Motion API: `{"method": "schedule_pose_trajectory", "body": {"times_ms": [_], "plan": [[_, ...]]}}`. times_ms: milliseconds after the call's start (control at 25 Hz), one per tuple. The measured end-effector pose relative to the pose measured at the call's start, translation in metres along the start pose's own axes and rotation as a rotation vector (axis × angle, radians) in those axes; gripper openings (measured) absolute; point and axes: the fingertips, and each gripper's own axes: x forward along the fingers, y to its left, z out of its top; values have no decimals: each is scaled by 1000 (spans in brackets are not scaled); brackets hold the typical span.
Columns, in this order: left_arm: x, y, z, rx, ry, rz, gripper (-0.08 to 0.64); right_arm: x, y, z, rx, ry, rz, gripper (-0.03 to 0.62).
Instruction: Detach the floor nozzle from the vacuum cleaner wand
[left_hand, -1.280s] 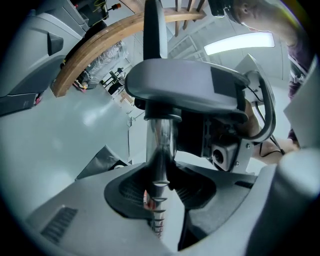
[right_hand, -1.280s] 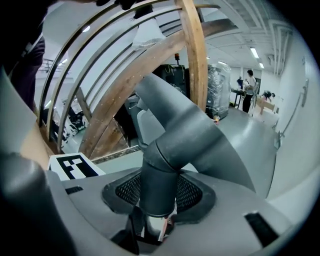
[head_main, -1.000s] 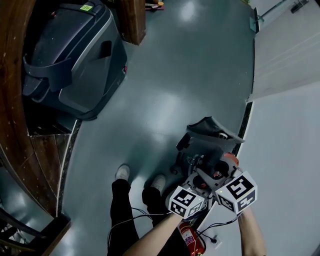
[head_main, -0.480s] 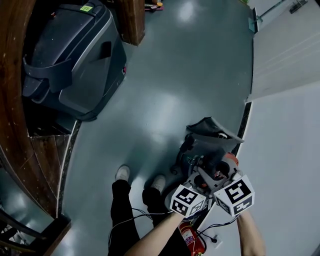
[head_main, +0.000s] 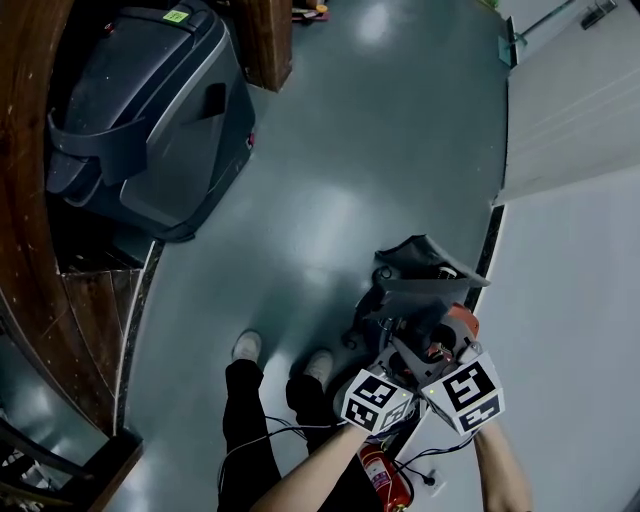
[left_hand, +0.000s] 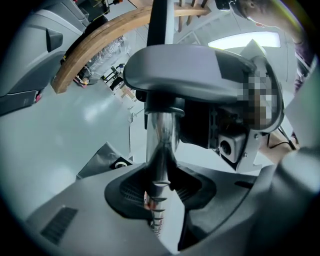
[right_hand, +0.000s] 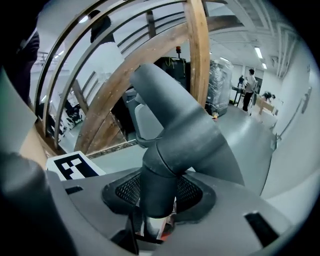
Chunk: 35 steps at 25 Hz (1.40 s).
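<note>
In the head view the grey floor nozzle hangs just above the floor, in front of both grippers. My left gripper is shut on the chrome wand, which runs up from its jaws to the nozzle's flat grey head. My right gripper is shut on the nozzle's dark grey plastic neck, an elbow that bends away to the upper left. The two grippers sit side by side, with their marker cubes almost touching: the left and the right. The joint between wand and neck is hidden.
A large dark grey machine stands at the upper left beside a curved wooden railing. A red fire extinguisher lies by the person's feet. A pale wall runs along the right. People stand far off down the hall.
The right gripper's marker cube has rolled slightly and shifted a little left and down. The left gripper and the nozzle have stayed in place.
</note>
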Motion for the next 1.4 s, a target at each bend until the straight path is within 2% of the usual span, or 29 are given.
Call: {"method": "schedule_pose_trajectory", "body": {"times_ms": [80, 200, 240, 400, 440, 600, 640, 800, 960, 1000, 1120, 1160, 1280, 1320, 1400], "plan": [[-1, -1, -1, 3, 5, -6, 141, -1, 2, 0, 6, -14, -4, 176], [0, 0, -2, 3, 9, 4, 141, 0, -2, 0, 129, -27, 44, 175], [1, 1, -2, 1, 12, 6, 140, 0, -4, 0, 138, -21, 44, 175], [4, -1, -3, 8, 27, -15, 141, -2, -3, 0, 2, -4, -35, 176], [3, -1, -3, 8, 27, -17, 141, -2, -1, -1, 1, -8, -34, 176], [1, 1, -1, 5, 18, 1, 141, 1, -3, 3, 121, -11, 35, 175], [2, 2, 0, 5, 17, 4, 140, 1, -5, 4, 115, -3, 35, 175], [4, 0, -1, 8, 30, -9, 140, 0, -3, 1, -8, 23, -15, 176], [4, 1, -2, 11, 27, -1, 140, 0, -6, 3, 132, 4, 47, 176], [4, 1, -1, 12, 27, -1, 140, 0, -7, 6, 117, 0, 38, 176], [6, -1, 2, 23, 27, -13, 140, -3, -6, 8, -11, 3, -19, 176], [6, -2, 2, 29, 29, -16, 140, -4, -6, 8, 2, 0, -13, 176], [8, -5, 0, 56, 55, -26, 138, -13, -18, 20, 204, -81, 40, 176], [9, -5, -3, 57, 65, -27, 138, -18, -25, 33, 220, -120, 31, 176], [9, -3, -8, 49, 71, -17, 138, -24, -32, 63, 147, -172, -8, 176]]}}
